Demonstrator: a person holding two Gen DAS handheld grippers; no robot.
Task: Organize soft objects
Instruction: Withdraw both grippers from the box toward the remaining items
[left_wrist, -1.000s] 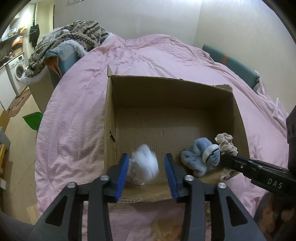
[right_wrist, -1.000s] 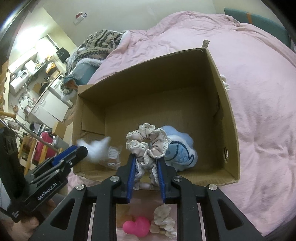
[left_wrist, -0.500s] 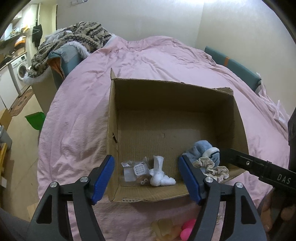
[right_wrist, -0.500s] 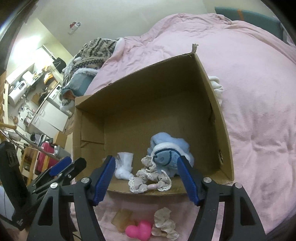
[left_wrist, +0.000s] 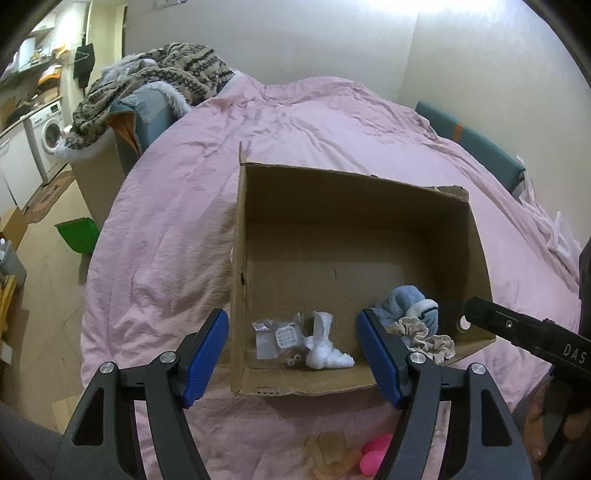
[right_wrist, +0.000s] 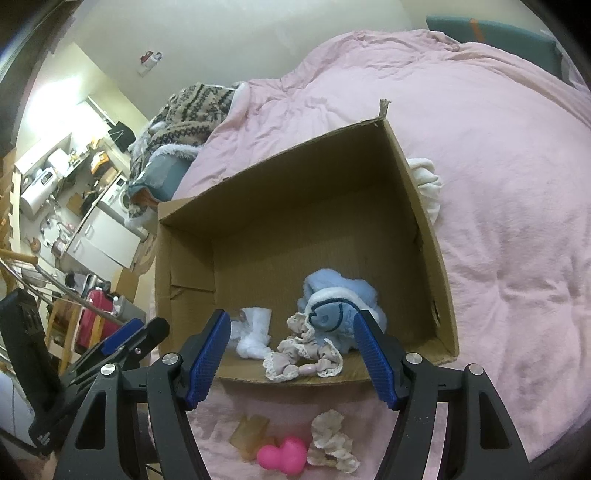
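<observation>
An open cardboard box (left_wrist: 354, 206) (right_wrist: 295, 206) sits on the pink bed. Inside near its front wall lie a white sock (left_wrist: 327, 350) (right_wrist: 253, 334), a beige lace scrunchie (left_wrist: 424, 338) (right_wrist: 303, 356), a blue plush (left_wrist: 408, 304) (right_wrist: 340, 306) and a clear packet (left_wrist: 277, 338). My left gripper (left_wrist: 293, 363) is open and empty above the box's front edge. My right gripper (right_wrist: 293, 360) is open and empty above the scrunchie. On the bed before the box lie a pink toy (right_wrist: 282, 456), an amber piece (right_wrist: 253, 435) and a beige scrunchie (right_wrist: 332, 439).
A pink duvet (left_wrist: 295, 122) covers the bed. A patterned blanket pile (left_wrist: 155, 77) lies at the far left. A white cloth (right_wrist: 426, 184) lies behind the box's right side. The floor with a green dustpan (left_wrist: 79, 234) is to the left.
Both grippers opened: the left let go of the white sock and the right let go of the beige scrunchie, both now lying in the box. Both grippers drew back slightly.
</observation>
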